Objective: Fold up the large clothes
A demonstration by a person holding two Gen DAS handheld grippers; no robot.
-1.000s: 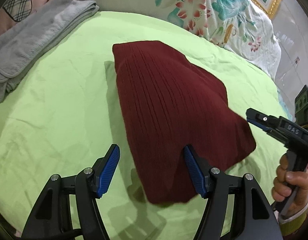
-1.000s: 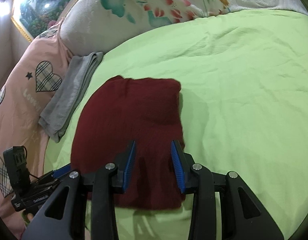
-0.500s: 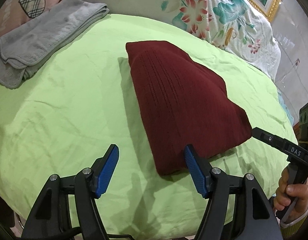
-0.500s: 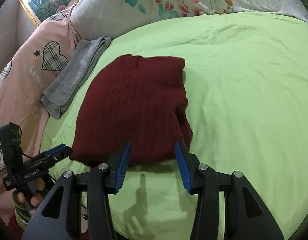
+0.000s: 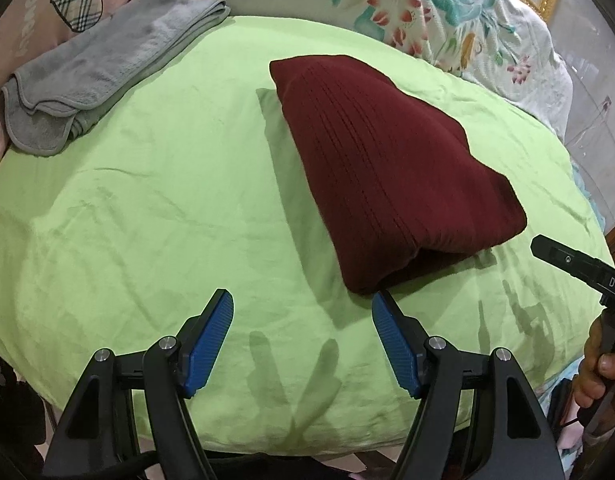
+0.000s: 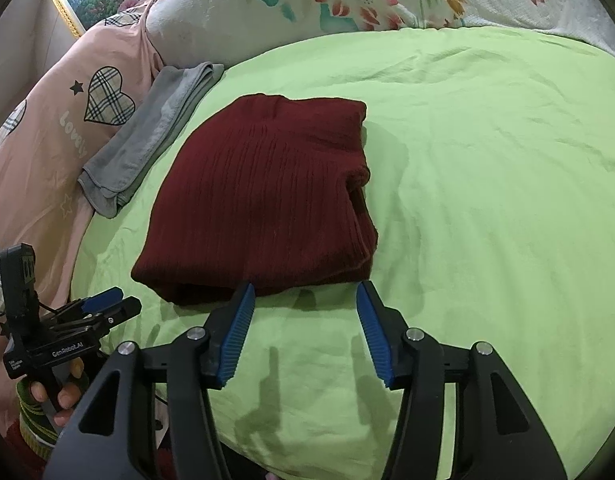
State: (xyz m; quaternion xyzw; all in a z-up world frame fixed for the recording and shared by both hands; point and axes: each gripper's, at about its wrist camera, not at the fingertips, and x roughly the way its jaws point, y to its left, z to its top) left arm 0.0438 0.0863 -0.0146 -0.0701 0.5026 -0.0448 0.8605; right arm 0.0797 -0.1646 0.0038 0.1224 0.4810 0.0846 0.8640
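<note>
Folded dark red sweater [image 5: 391,168] flat on the green bedsheet [image 5: 147,208], toward the middle of the bed, well clear of its near edge. Left gripper [image 5: 303,332] just short of the sweater's near corner, jaws wide and opening, nothing between them. Right gripper [image 6: 303,322] at the sweater's near edge, jaws opening, empty, pads off the knit. Grey towel [image 6: 147,140] along the far left edge.
</note>
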